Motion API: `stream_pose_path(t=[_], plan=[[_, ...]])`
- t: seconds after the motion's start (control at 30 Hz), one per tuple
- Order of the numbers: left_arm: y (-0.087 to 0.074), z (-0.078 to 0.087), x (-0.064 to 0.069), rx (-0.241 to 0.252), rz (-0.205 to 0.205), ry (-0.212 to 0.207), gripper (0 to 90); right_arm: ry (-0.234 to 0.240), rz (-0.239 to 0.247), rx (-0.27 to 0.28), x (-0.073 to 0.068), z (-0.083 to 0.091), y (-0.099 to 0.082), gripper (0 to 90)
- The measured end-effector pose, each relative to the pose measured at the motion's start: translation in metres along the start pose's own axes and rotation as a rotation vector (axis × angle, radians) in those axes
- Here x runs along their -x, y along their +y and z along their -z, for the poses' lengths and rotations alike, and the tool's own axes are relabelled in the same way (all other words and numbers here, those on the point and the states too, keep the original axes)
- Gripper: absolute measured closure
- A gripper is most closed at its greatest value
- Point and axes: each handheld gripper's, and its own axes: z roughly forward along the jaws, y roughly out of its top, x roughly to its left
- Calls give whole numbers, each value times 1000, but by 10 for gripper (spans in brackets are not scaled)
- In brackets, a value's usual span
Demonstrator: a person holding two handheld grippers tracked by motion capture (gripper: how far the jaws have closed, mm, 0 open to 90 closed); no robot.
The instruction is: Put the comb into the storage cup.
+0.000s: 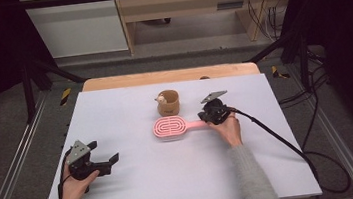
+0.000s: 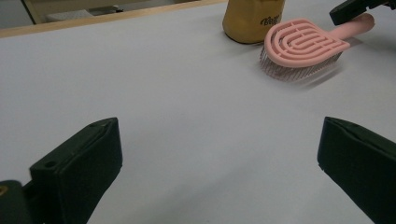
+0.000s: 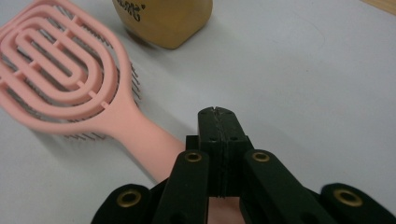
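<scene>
Left of the brown cup [image 1: 169, 103], which is the landmark, the left gripper [image 1: 105, 163] rests on the white table [image 1: 139, 184] with jaws spread wide around nothing. One cup, one pink hairbrush [image 1: 170, 127], two grippers; a small figure sits at the cup's rim, its interior hard to make out. The brush lies just in front of the cup, its handle end pinched by the right gripper [image 1: 206, 119], jaws pressed together, the handle tip hidden beneath them.

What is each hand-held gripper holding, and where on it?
Right hand-held gripper is shut on the pink hairbrush at its handle end; left hand-held gripper is open, holding nothing.
</scene>
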Motion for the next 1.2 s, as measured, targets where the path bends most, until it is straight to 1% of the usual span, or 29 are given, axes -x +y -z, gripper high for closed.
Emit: stream_pose_path(t=[0.23,0.33,0.5,0.53,0.6,0.63,0.73,0.93,1.07,1.13,1.2], plan=[[0,0,0,-3,-3,1,0,17,-1,1,-7,7,-4,900],[0,0,0,-4,-3,1,0,25,9,0,-10,9,-5,900],[0,0,0,-5,-3,0,0,32,7,0,-13,12,-9,900],[0,0,0,-5,-3,0,1,34,14,-2,-13,12,-10,900],[0,0,0,-7,-4,0,0,40,7,-3,-15,13,-12,900],[0,-1,0,-6,-3,0,1,39,14,-4,-15,14,-13,900],[0,0,0,-7,-4,1,0,43,17,-10,-17,15,-15,900],[0,-1,0,-7,-3,1,0,49,13,4,-19,16,-16,900],[0,-1,0,-6,-3,0,1,44,20,31,-17,17,-14,858],[0,-1,0,-6,-4,1,1,44,30,46,-17,18,-13,821],[0,-1,0,-5,-3,0,1,46,33,63,-16,19,-13,758]])
